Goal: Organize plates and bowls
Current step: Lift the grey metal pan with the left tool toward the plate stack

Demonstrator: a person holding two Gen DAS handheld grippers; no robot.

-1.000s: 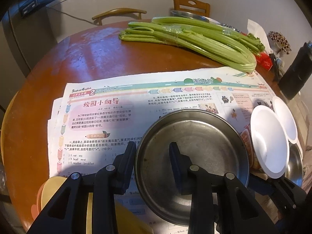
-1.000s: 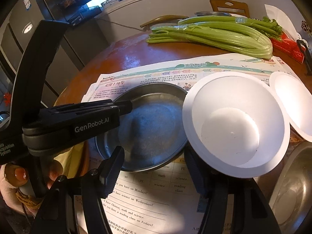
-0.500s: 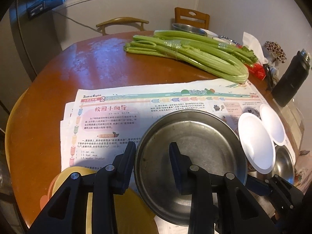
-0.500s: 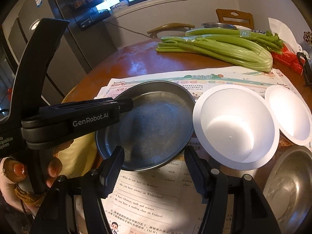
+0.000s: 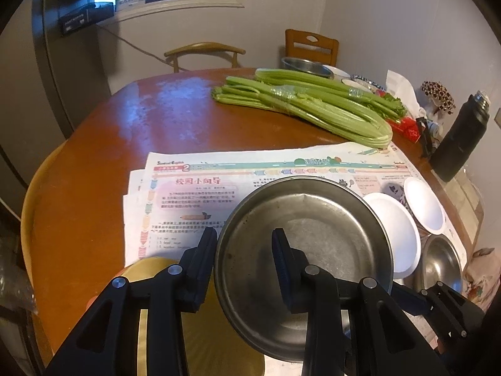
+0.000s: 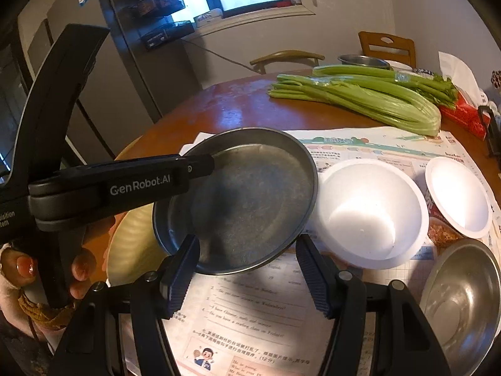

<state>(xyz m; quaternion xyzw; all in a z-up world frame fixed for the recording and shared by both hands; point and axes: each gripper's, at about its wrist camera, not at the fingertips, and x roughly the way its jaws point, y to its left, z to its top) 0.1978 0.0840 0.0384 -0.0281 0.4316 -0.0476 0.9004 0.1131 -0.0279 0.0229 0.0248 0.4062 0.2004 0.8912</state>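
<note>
Steel plate [image 5: 316, 244] rim between left gripper [image 5: 245, 255] fingers [image 5: 203, 260].

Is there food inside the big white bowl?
No, the big white bowl is bare white inside, sitting on the newspaper beside the metal plate.

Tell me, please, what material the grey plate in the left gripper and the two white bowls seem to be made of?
Grey plate: apparently stainless steel, dull brushed finish, faint reflections and a thin rolled rim. Both white bowls: probably foam or thin plastic, matte, uniformly white, without glare; the pictures cannot settle which.
</note>
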